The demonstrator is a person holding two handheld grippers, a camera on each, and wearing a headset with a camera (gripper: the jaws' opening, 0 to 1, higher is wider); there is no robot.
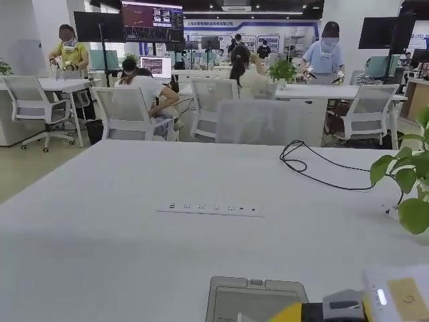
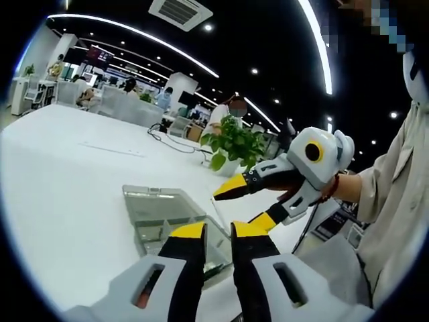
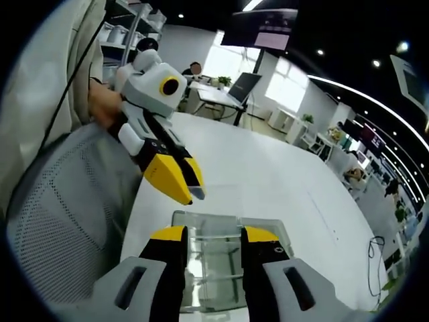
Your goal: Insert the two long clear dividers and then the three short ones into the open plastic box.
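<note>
We see our white bench [image 1: 201, 174] in a busy open office [image 1: 221, 33], black cable [image 1: 315, 168] and potted plant [image 1: 409, 181] on its right side, clear box [image 1: 255, 298] open at the near edge, left tongs [image 2: 218, 231] clenched empty, right tongs [image 3: 214, 235] released.

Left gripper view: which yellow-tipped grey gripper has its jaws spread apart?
The right gripper, entering from the right; the left gripper's own jaws are drawn together.

Clear plastic box [image 2: 161, 215], open, flat on white table [image 2: 67, 188]
</note>
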